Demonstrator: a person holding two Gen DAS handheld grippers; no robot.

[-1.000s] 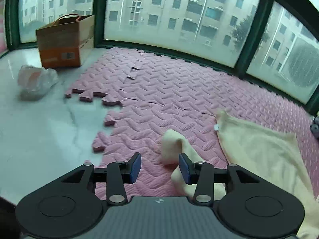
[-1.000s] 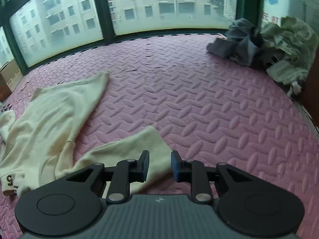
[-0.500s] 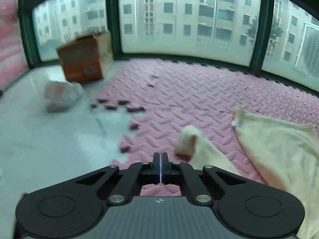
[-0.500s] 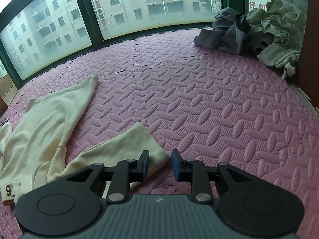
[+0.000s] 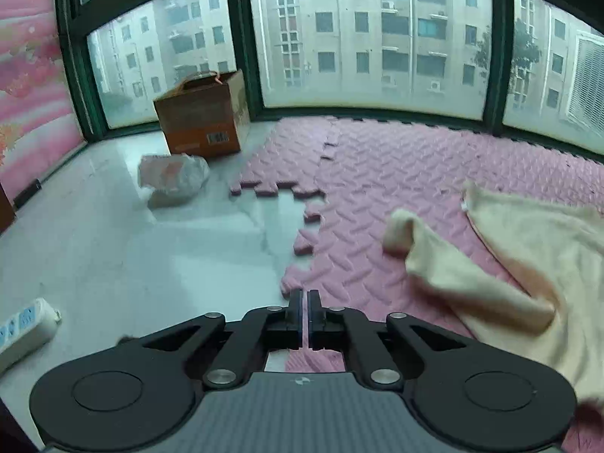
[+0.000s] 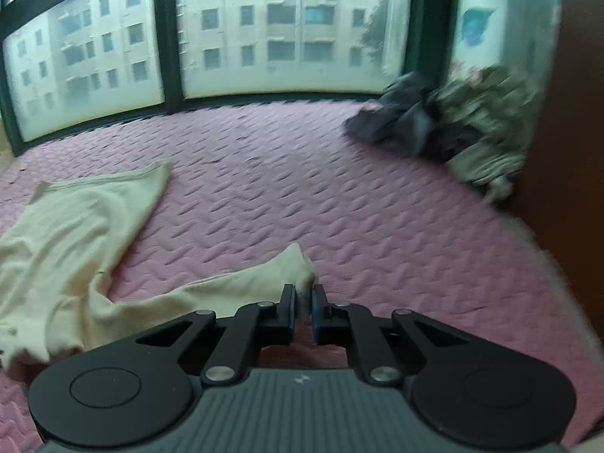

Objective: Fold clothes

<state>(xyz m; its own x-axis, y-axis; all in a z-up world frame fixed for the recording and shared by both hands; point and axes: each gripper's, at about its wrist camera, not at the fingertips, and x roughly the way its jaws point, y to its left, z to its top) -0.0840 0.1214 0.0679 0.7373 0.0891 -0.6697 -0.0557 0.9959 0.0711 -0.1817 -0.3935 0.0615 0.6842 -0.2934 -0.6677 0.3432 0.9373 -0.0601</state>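
Left tool (image 5: 304, 296) closed, empty, over mat (image 5: 396, 173) edge. Right tool (image 6: 303, 296) just closed, pinching sleeve (image 6: 264, 283) of cream garment (image 6: 71, 234). Box (image 5: 202, 115) by window; contents unseen.

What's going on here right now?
A person is working a cream top, spread on the pink foam mat, with two handheld grippers. The right gripper is shut and seems to pinch the sleeve end at its tips. The left gripper is shut on nothing; the other sleeve lies off to its right, untouched. No fold is made yet.
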